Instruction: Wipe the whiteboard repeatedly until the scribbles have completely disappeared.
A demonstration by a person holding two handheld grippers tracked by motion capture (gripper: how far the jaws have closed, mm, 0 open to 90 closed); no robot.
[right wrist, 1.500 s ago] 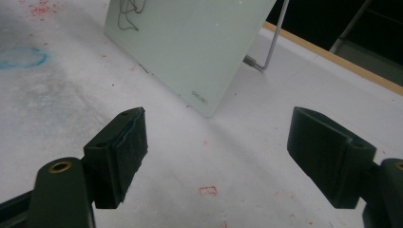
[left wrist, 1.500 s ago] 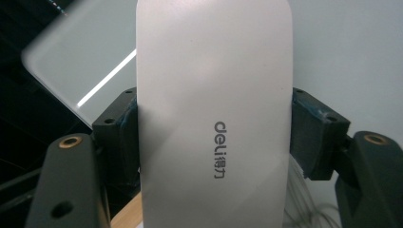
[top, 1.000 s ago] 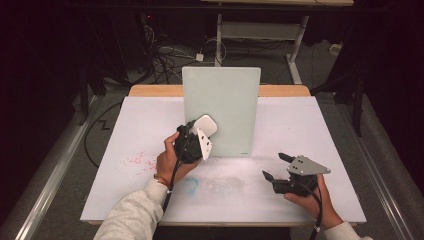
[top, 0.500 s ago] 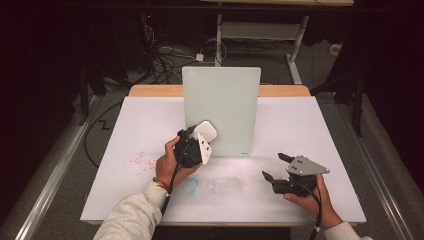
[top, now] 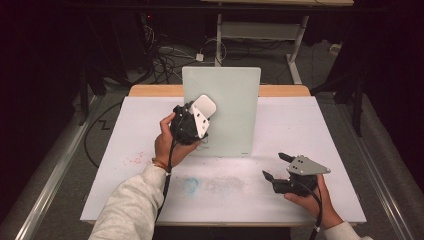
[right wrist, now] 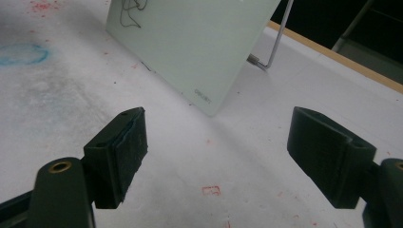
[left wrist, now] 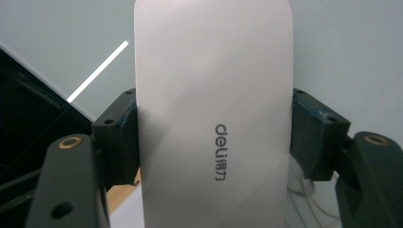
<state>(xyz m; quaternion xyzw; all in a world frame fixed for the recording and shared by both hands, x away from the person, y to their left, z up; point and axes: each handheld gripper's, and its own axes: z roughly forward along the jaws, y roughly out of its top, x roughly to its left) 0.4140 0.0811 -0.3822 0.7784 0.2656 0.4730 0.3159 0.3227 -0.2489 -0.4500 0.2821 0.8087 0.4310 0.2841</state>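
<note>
A white eraser (top: 205, 107) marked "deli" (left wrist: 214, 95) is clamped between the jaws of my left gripper (top: 192, 122), which is shut on its two long sides (left wrist: 214, 137). The eraser is held up against the left part of a pale green board (top: 232, 110) that stands upright on the white table (top: 125, 130). In the right gripper view the board (right wrist: 190, 42) carries a black scribble (right wrist: 129, 12) near its top left. My right gripper (top: 274, 165) rests low at the table's front right, open with nothing between its jaws (right wrist: 216, 142).
A blue smudge (top: 190, 185) and faint red specks (top: 135, 160) mark the table in front of the board. A bent wire stand (right wrist: 273, 42) props the board from behind. A wooden edge (top: 150, 91) runs along the table's far side, with cables on the floor beyond.
My left gripper has lifted the eraser up and away from me, closer to the board's face. The right gripper has stayed put.
</note>
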